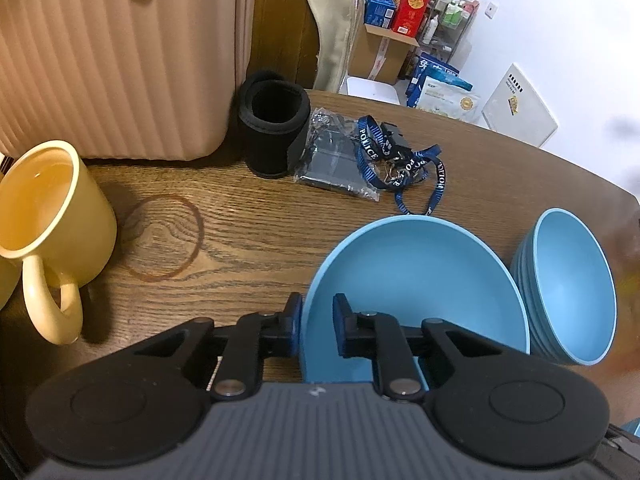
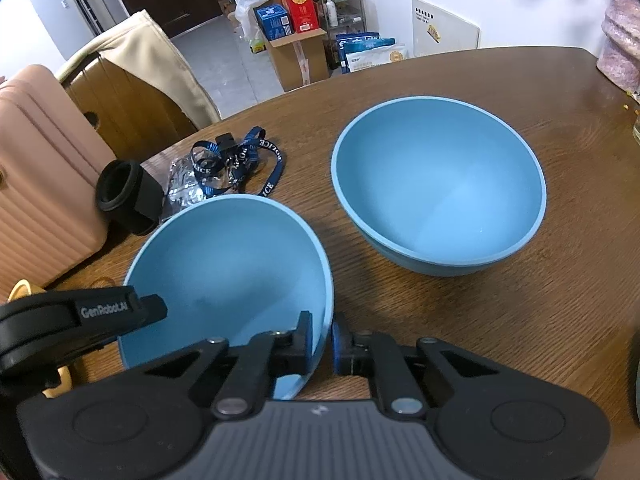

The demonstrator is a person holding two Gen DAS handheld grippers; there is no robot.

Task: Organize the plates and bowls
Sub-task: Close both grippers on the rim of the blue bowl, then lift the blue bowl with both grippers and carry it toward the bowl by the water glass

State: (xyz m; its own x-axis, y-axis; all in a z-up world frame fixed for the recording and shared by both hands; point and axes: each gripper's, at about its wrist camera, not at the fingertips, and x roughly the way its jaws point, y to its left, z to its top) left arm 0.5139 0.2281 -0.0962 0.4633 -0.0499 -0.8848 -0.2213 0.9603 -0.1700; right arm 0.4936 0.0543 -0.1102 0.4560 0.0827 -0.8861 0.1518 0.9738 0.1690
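you have both the left gripper [image 1: 317, 326] and the right gripper [image 2: 321, 340] pinched thin on opposite rims of the near blue bowl [image 2: 228, 264], so uneven lifting could tip it into the bowl stack [image 2: 438, 184] at two o'clock.

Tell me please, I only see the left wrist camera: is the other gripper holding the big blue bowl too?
Observer: Yes. The right gripper is shut on the round blue plastic bowl, on the rim opposite yours, with one of its jaws inside and one outside.
Operator: Is anything on the table past the second blue bowl?
Observer: A pink glittery container stands at the far right edge of the brown wooden table.
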